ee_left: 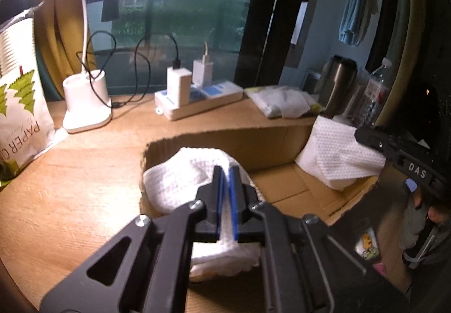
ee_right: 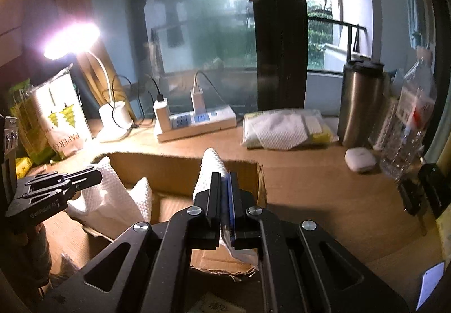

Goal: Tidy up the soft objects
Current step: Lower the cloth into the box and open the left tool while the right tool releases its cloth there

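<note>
An open cardboard box (ee_left: 253, 141) lies on the wooden desk. My left gripper (ee_left: 225, 169) is shut on a white waffle-textured cloth (ee_left: 180, 174) that sags into the box's left end. In the right wrist view the left gripper (ee_right: 94, 175) shows at the left edge with that cloth (ee_right: 110, 197) hanging from it. My right gripper (ee_right: 224, 175) is shut on a white cloth (ee_right: 211, 165) over the box's (ee_right: 169, 172) right end. It appears at the right of the left wrist view, its fingers (ee_left: 375, 141) holding the cloth (ee_left: 335, 152). I cannot tell whether the two are one piece.
Behind the box stand a lit desk lamp (ee_left: 84, 104), a power strip with chargers (ee_left: 197, 104) and a bagged white packet (ee_right: 284, 127). A paper-cup bag (ee_left: 19, 115) is at the left. A steel tumbler (ee_right: 360, 104), water bottle (ee_right: 408, 127) and earbud case (ee_right: 360, 160) are at the right.
</note>
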Demonstrator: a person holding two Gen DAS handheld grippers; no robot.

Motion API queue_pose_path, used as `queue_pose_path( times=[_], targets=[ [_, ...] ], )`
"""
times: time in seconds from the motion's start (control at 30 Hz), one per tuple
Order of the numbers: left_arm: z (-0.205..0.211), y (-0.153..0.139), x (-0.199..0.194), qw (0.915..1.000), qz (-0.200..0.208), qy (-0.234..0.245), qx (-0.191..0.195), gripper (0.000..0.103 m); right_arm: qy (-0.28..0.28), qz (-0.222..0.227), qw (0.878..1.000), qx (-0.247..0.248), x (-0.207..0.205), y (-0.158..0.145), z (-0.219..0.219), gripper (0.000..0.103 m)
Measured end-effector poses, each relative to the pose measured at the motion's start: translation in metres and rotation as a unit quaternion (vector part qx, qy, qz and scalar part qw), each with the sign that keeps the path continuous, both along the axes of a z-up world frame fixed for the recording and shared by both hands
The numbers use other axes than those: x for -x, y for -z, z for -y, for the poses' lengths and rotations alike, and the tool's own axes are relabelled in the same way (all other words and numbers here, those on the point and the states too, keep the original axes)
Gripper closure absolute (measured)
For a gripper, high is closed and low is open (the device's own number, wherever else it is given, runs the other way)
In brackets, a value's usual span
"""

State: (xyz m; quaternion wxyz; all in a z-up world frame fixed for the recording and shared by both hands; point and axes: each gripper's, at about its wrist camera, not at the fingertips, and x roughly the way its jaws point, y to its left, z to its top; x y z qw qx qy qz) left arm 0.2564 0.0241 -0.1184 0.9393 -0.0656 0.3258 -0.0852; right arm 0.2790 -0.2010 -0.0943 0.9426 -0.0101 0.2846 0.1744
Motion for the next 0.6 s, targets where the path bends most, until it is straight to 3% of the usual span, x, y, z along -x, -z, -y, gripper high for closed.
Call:
queue_pose_path(
  times=[0.17,0.47,0.57,0.6],
  targets=[
    [0.004,0.011,-0.010,0.9992,-0.038,0.011,-0.004,0.097,0.000,-0.026,1.000,0.006,-0.009,0.016,-0.001,0.098],
    [0.004,0.010,-0.011,0.9989,-0.045,0.011,-0.001,0.091,0.006,-0.052,0.999,0.013,-0.014,0.033,-0.003,0.098],
    [0.004,0.007,-0.008,0.9992,-0.039,0.009,-0.002,0.088,0.009,-0.049,0.999,0.014,-0.012,0.031,-0.004,0.093],
    [0.004,0.005,-0.007,0.9993,-0.036,0.008,-0.005,0.087,0.009,-0.049,0.999,0.015,-0.011,0.030,-0.004,0.086]
  ],
)
